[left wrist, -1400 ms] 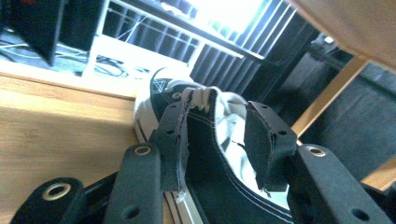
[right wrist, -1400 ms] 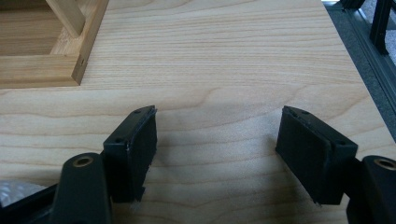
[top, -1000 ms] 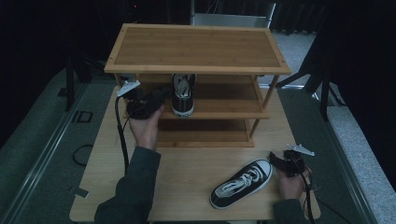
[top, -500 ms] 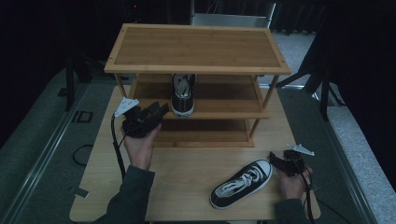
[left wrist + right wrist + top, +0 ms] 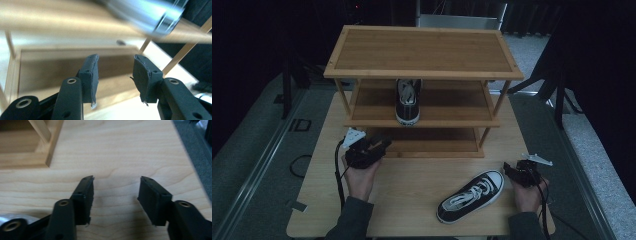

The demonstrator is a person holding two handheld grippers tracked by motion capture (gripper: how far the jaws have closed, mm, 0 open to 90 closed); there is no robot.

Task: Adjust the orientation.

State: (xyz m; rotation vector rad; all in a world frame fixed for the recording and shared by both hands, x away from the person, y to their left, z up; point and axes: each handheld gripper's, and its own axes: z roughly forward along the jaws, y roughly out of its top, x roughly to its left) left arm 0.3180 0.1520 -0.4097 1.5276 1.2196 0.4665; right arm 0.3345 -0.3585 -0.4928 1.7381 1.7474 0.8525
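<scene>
A: Where does the job stand?

B: One black-and-white sneaker is already on the middle shelf of the bamboo shoe rack, toe toward us, in the upper centre of the high view. Its mate, the second sneaker, lies on its sole on the table at the lower right of the frame, toe pointing toward the lower left.

A: And the claws?

B: The left gripper sits left of centre, just in front of the rack's bottom shelf, jaws spread wide with nothing between them. The right gripper is at the far right, just beside the heel of the loose sneaker, jaws likewise wide apart and empty over bare wood.

A: So the next pick is that loose shoe?

B: I judge so. The right gripper should turn toward the heel collar, straddle the rim with one jaw inside the shoe, and close firmly before lifting. Keep the sole level, then slide it onto the middle shelf beside its mate without nudging that one.
</scene>
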